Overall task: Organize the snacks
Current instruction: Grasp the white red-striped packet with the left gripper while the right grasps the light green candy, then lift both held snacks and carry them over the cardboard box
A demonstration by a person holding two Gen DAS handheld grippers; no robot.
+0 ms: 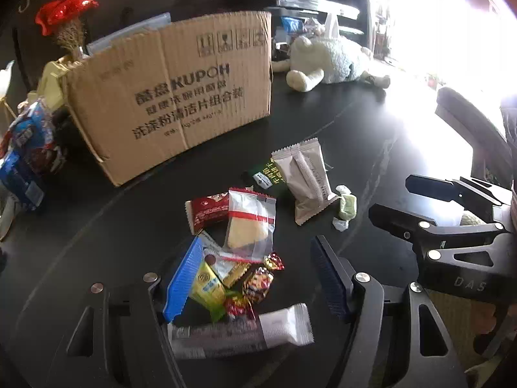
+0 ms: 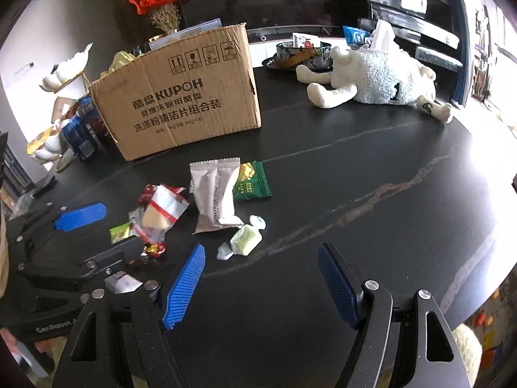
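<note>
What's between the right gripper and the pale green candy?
Nothing: in the right wrist view, only bare black table separates the open right gripper from the green candy, which lies just ahead of its left finger.

The table (image 2: pixel 355 168) is black with pale, brownish veins running across it. The box (image 2: pixel 181 97) near its far edge is plain brown corrugated card printed with black lettering and symbols. The plush toy (image 2: pixel 378 77) toward the far right corner is cream-white and woolly. Among the snacks, one packet (image 2: pixel 215 194) is pale grey-beige, another (image 2: pixel 253 182) green with yellow print. The candy (image 2: pixel 245 241) is light green in a clear twisted wrap. A clear bag (image 1: pixel 250 223) carries a red stripe over a yellowish piece. A bar (image 1: pixel 239 333) is white and grey. Small sweets (image 1: pixel 258 281) glitter red and gold. Both grippers' pads (image 2: pixel 184 286) are blue with a fine ribbed texture, on black arms.
</note>
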